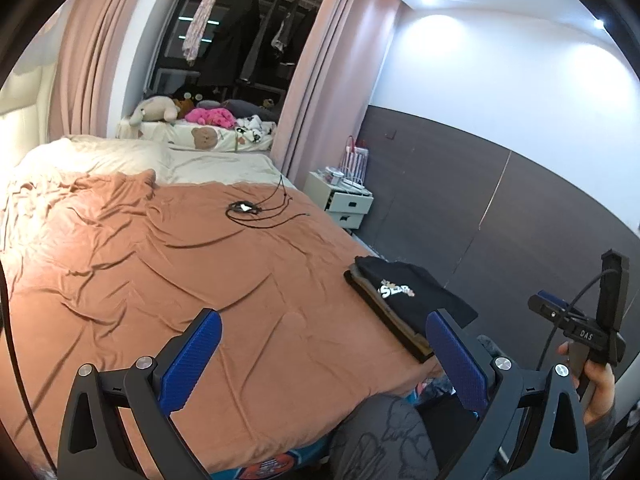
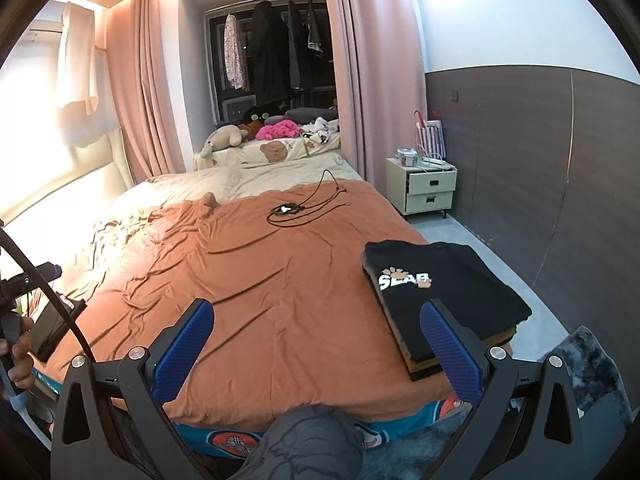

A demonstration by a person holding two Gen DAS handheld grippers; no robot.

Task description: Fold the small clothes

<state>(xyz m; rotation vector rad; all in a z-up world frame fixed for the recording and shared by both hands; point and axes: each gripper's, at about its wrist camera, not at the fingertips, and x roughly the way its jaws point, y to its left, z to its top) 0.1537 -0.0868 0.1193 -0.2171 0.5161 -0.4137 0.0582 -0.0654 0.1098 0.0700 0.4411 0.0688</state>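
Observation:
A stack of folded clothes lies on the near right corner of the bed, topped by a black shirt with a white and tan print. My left gripper is held open above the orange bedspread, its right finger beside the stack's near end, nothing between the fingers. My right gripper is also open and empty over the bedspread, its right finger overlapping the stack's near edge in view. In the left wrist view, the right gripper's body, held by a hand, shows at far right.
A coiled black cable lies mid-bed. Cream pillows and sheet lie at the bed's head. A nightstand stands right of the bed by a dark wall panel. A person's knee is at the bed's foot. A grey rug lies at lower right.

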